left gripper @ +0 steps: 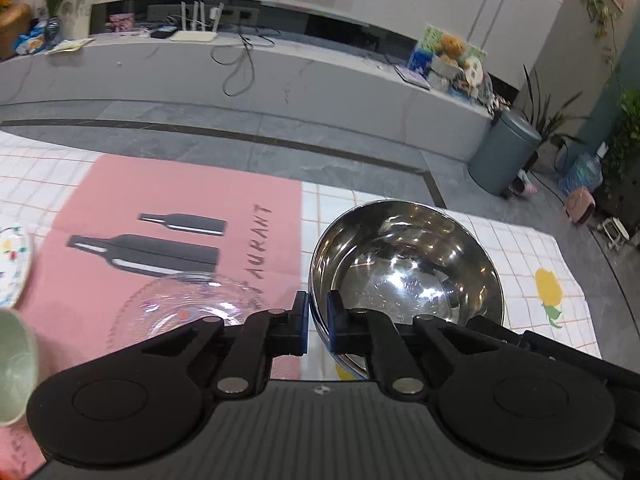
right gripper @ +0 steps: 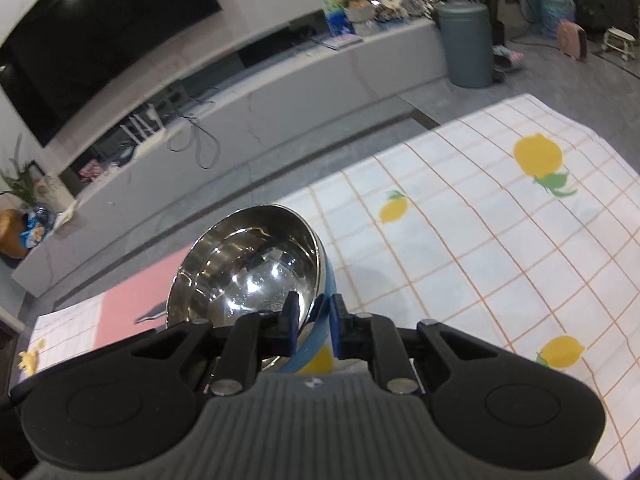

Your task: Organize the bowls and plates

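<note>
Clamped on opposite rim edges by left gripper point(left gripper: 318, 322) and right gripper point(right gripper: 314, 326), a shiny round steel bowl point(left gripper: 404, 264) is gripped, while a clear glass plate point(left gripper: 188, 300) is left unsorted.

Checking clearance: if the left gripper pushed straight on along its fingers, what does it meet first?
The left gripper is already clamped on the steel bowl rim, so the bowl goes first. Beyond it lies only checked tablecloth; depth is hard to judge.

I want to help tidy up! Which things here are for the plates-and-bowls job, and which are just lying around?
For the job:
steel bowl, pinched by both tongs, left and right
glass plate
patterned plate

Just lying around:
teddy bear
bin
router
water jug
</note>
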`<state>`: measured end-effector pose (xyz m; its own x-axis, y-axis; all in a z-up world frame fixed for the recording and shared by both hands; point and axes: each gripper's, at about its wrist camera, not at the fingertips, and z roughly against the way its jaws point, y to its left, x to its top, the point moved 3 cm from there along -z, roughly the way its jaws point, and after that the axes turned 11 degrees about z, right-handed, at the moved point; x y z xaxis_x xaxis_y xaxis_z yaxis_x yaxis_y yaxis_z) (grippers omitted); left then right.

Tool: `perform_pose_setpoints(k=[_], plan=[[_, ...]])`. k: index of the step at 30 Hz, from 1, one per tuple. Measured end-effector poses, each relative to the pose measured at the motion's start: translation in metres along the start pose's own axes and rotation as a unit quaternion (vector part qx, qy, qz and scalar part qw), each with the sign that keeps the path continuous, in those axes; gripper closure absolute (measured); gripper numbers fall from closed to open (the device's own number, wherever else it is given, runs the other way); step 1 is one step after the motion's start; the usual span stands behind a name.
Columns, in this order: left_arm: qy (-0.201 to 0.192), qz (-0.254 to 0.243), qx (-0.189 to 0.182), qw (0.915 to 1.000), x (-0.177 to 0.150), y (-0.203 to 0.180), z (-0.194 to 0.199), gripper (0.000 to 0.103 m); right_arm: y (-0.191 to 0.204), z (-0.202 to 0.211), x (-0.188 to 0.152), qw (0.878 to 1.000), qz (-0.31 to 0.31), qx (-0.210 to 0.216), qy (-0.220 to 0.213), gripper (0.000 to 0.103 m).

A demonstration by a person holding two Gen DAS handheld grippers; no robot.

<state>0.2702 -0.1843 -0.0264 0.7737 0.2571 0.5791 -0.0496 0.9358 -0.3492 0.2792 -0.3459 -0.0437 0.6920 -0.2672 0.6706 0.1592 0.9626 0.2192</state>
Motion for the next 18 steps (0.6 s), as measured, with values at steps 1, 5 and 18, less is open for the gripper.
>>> perform_pose_setpoints(k=[1, 5, 18], plan=[[-0.003, 0.003, 0.004, 1.0, 0.0, 0.003, 0.008, 0.094, 0.004, 0.005, -0.001, 1.0, 0.006, 0.007, -0.005, 0.089], [-0.023, 0.009, 0.017, 0.9995, -0.001, 0.016, 0.042, 0.094, 0.023, 0.031, -0.008, 0.998, 0.038, 0.044, -0.024, 0.089], [-0.068, 0.062, 0.08, 0.9925, -0.019, 0.091, 0.151, 0.091, 0.106, 0.095, -0.048, 0.981, 0.104, 0.16, -0.042, 0.09]])
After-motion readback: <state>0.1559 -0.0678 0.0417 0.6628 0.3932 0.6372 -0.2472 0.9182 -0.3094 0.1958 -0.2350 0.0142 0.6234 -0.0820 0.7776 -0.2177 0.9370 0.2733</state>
